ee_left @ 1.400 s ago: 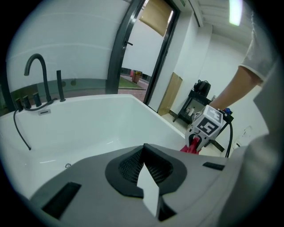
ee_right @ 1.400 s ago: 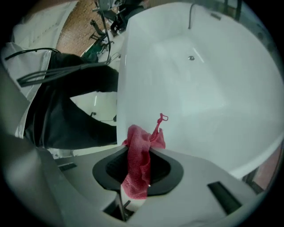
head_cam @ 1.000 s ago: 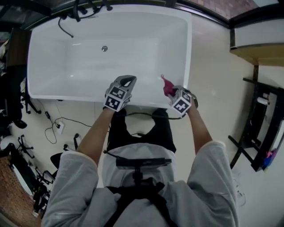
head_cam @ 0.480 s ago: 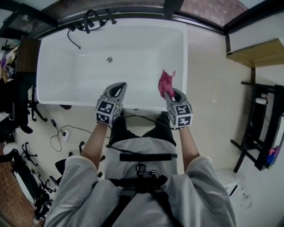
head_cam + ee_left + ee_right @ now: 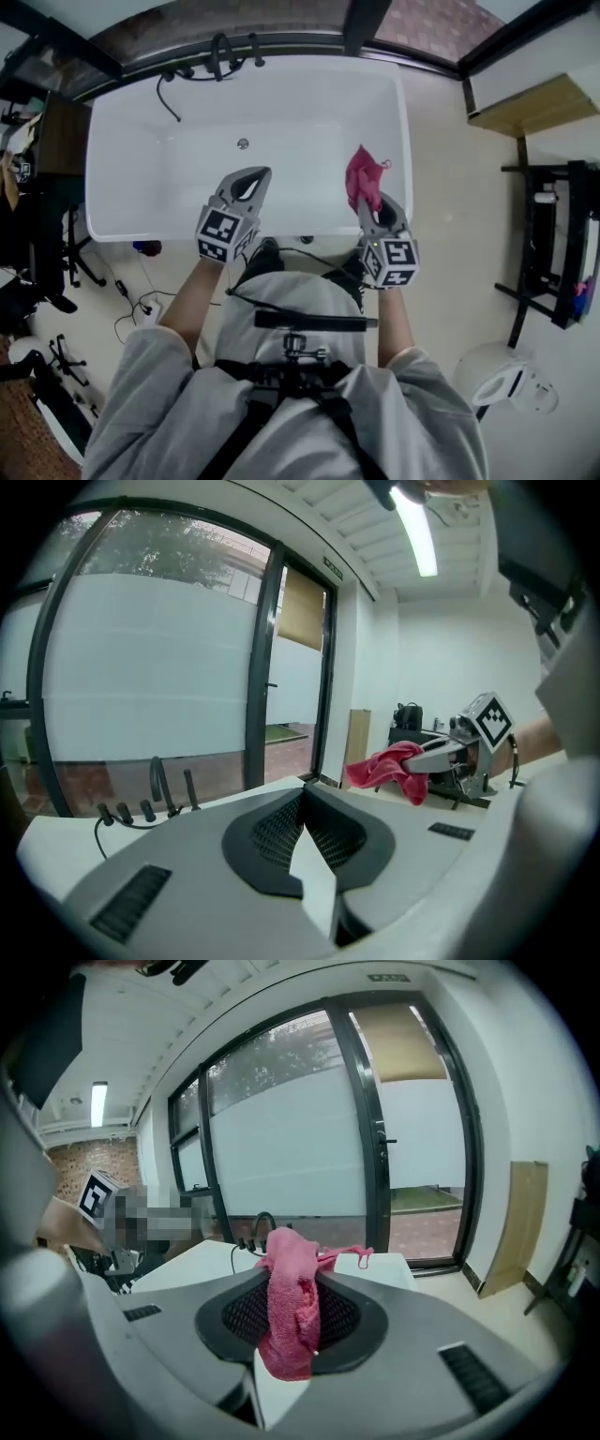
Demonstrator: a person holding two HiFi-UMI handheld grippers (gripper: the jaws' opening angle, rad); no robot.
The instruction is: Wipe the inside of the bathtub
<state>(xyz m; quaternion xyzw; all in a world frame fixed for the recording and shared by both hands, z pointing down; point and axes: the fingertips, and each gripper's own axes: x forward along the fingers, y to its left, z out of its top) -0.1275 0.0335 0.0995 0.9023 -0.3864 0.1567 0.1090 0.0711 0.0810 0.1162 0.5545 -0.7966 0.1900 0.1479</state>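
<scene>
**Inspector:** State of the grippers?

**Assistant:** The right gripper (image 5: 367,199) has its jaws pinching a pink cloth (image 5: 363,174). The left gripper (image 5: 260,172) has its jaws pressed together on nothing.

**Inspector:** Location of the cloth?

**Assistant:** It is held in the air above the bathtub (image 5: 300,103), just inside the near long rim and toward the tub's right end. I cannot confirm that it touches any surface.

**Inspector:** Orientation?

**Assistant:** The cloth is bunched into a wad. Its long axis runs along the jaws and points away from the person, toward the far rim. The tub's own long axis lies crosswise to that, with the taps (image 5: 225,47) at the far left corner and the drain (image 5: 243,143) left of centre.

**Inspector:** Risks?

**Assistant:** Three, in my judgement.
- The jaws take only a fold, so dragging under pressure may pull the cloth free.
- The wad is narrow, so the hard jaw tips may scrape the enamel.
- Wiping has not begun, and the far wall demands a long lean over the rim. Coverage there may be missed.
</scene>
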